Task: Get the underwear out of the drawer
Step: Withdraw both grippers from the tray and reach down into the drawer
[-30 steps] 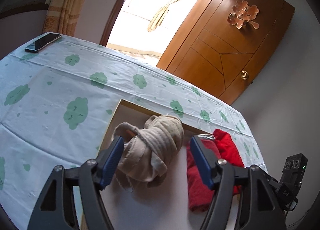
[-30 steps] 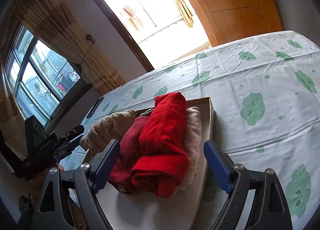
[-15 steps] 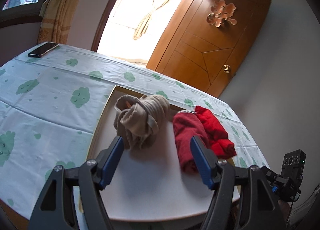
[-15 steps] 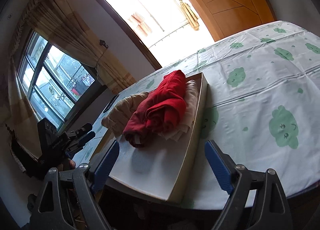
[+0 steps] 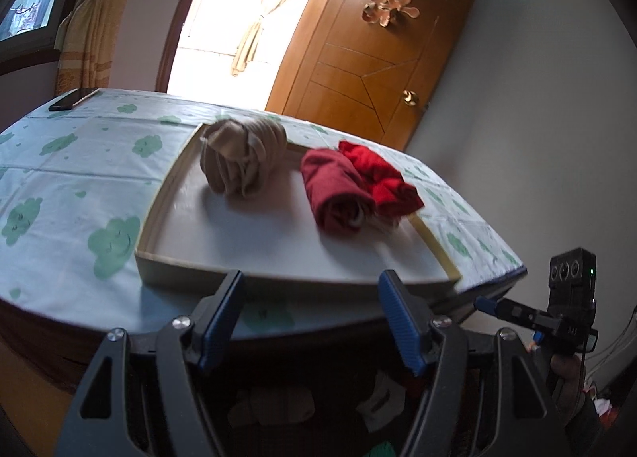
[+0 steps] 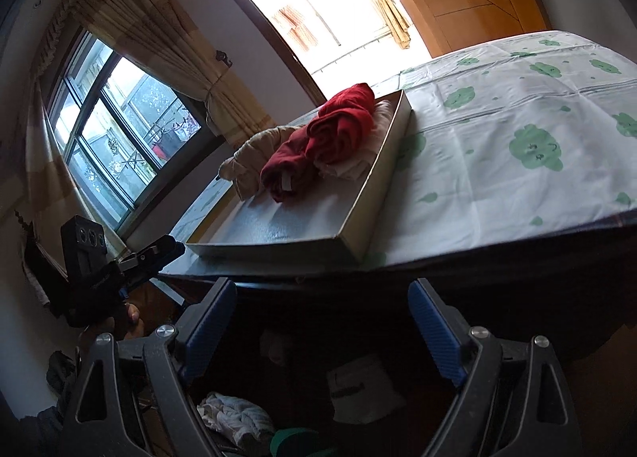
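From the left wrist view, the left tongs (image 5: pixel 310 307) stand partly open with nothing between the blue pads, hanging above a dark drawer (image 5: pixel 318 409) where crumpled pale underwear (image 5: pixel 270 409) lies dimly lit. Beyond, a shallow tray (image 5: pixel 159 214) rests on the cloud-print surface (image 5: pixel 71 178), carrying a beige bundle (image 5: pixel 243 158), a dark red roll (image 5: pixel 336 190) and a brighter red roll (image 5: pixel 382 178). A phone (image 5: pixel 73 98) lies at the far corner. The right tongs (image 5: pixel 493 305) show at the right edge.

From the right wrist view, the right tongs (image 6: pixel 320 315) gape wide and empty over the drawer (image 6: pixel 318 397); white underwear (image 6: pixel 235 417) lies below. The tray (image 6: pixel 382 174) holds the same 3 bundles.
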